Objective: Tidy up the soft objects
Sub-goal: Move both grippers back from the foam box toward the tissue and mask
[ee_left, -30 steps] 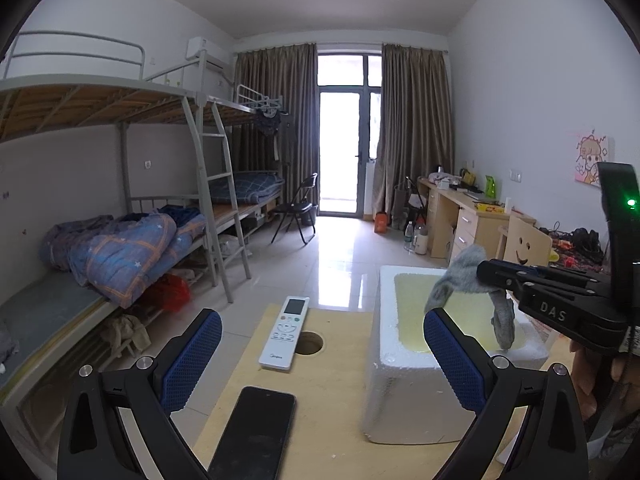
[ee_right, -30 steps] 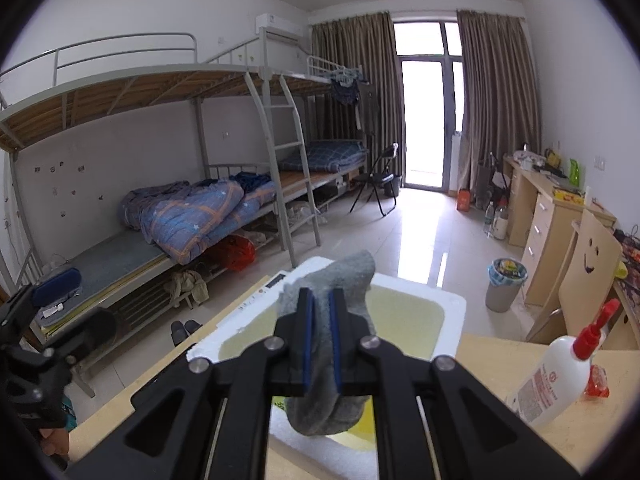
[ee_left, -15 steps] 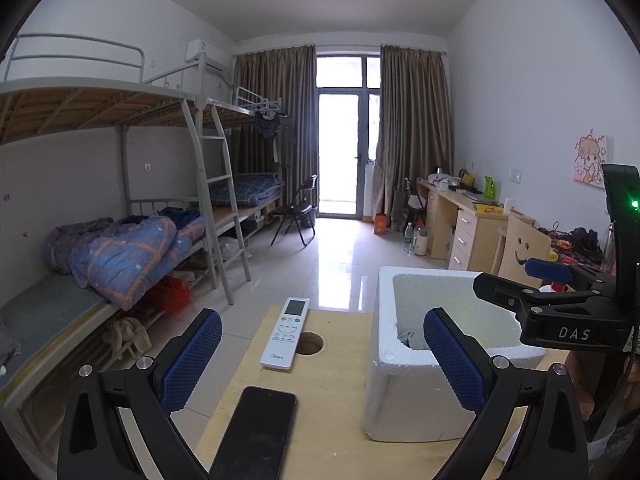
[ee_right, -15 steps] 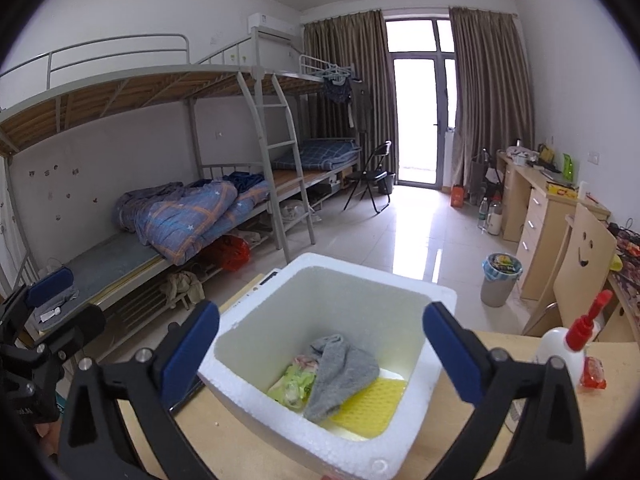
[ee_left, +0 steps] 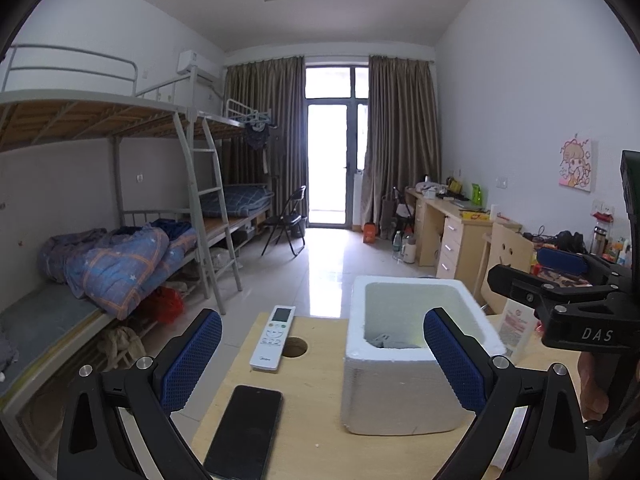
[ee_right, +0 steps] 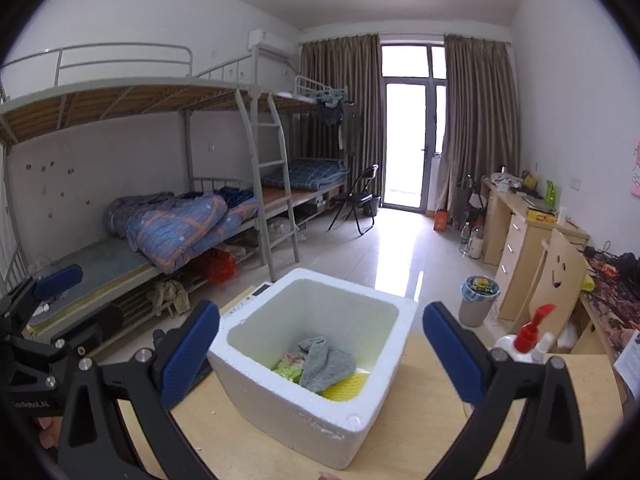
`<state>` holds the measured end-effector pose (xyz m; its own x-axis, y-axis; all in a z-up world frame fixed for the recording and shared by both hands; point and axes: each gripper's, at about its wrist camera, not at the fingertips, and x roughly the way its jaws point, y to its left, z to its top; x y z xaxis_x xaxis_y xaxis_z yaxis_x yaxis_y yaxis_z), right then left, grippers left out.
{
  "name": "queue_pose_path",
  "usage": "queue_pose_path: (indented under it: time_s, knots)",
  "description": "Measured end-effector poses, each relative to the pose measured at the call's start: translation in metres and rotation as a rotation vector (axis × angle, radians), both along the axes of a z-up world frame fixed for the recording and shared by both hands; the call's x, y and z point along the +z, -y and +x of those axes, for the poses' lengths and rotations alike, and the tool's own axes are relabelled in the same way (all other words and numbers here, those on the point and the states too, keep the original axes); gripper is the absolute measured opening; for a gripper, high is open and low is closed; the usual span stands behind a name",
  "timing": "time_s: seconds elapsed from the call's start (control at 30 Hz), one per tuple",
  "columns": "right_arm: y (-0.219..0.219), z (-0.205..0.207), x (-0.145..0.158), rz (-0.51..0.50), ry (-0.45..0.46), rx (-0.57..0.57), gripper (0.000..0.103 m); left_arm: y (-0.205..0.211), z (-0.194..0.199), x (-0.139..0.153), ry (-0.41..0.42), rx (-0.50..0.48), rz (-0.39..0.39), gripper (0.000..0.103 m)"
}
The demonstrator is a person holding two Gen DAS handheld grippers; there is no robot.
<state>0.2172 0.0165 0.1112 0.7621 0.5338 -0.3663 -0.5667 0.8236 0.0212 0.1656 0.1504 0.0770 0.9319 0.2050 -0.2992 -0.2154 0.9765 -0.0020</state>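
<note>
A white foam box (ee_right: 312, 408) stands on the wooden table (ee_right: 224, 432). A grey sock (ee_right: 326, 364) lies inside it on a yellow cloth (ee_right: 346, 386) and a green soft item (ee_right: 288, 370). My right gripper (ee_right: 320, 360) is open and empty, held above and in front of the box. My left gripper (ee_left: 322, 354) is open and empty, to the left of the box (ee_left: 396, 392); a bit of the sock (ee_left: 380, 340) shows over the rim. The right gripper's body (ee_left: 560, 300) shows at the right of the left wrist view.
A white remote (ee_left: 273, 336) lies beside a round hole (ee_left: 294, 347) in the table. A black phone (ee_left: 244, 428) lies near the front edge. A white bottle with a red pump (ee_right: 524, 340) stands right of the box. Bunk beds, desks and a chair stand beyond.
My right gripper opened and let the grey sock fall into the foam box, then drew back and to the right. The left gripper has stayed put.
</note>
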Motion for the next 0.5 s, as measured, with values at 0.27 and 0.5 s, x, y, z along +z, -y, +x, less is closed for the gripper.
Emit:
queue_pose_path:
  time_s: [0.27, 0.5]
  knots:
    - [0.026, -0.033, 0.010, 0.009, 0.036, -0.030, 0.103, 0.019, -0.025, 0.014, 0.035, -0.024, 0.015, 0.101]
    - [0.053, -0.056, 0.017, 0.042, 0.073, -0.069, 0.103, 0.041, -0.049, 0.024, 0.057, -0.059, 0.046, 0.101]
